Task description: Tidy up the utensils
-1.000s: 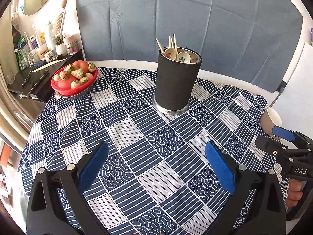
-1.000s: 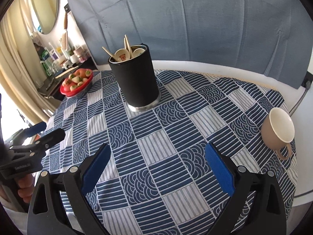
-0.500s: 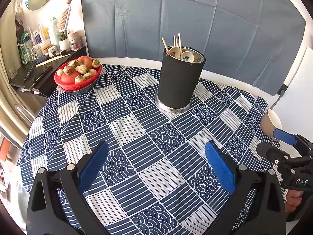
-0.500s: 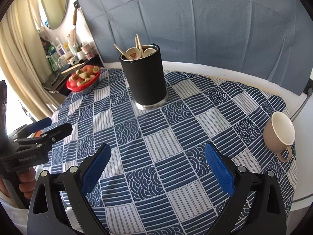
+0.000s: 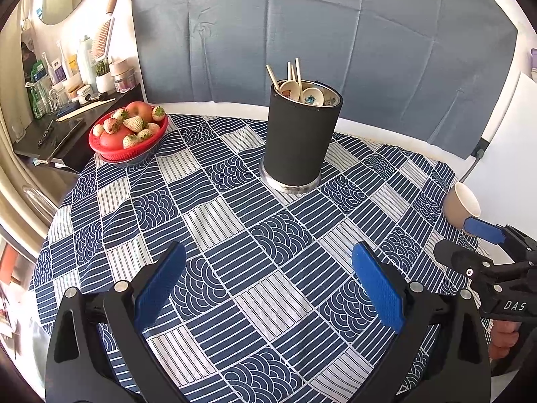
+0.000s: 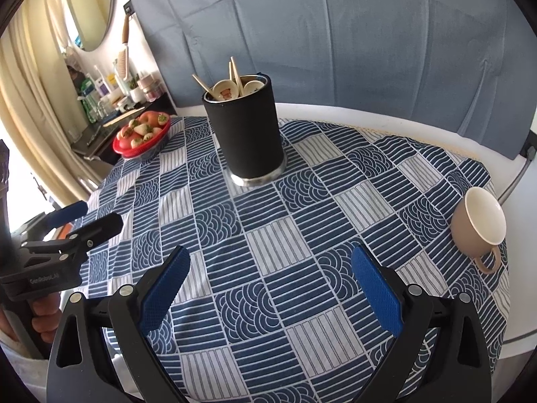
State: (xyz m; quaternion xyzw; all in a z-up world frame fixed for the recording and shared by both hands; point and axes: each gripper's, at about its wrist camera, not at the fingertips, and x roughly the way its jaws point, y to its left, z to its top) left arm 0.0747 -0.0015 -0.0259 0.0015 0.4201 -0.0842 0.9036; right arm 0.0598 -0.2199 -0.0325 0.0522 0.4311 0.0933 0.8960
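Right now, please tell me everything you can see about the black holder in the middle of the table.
The holder is a tall black cylinder with a matte, fabric-like sleeve and a shiny metal base ring and rim. It stands upright on the cloth near the table's centre, apart from the basket and the mug. Inside are pale chopsticks that stick out above the rim and two small spoons with cartoon prints. Neither tool touches it.

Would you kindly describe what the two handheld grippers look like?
Both the left gripper and the right gripper are black plastic frames with silver bolts and two fingers faced with textured blue pads. White lettering marks their bodies. No cables or sleeves show.
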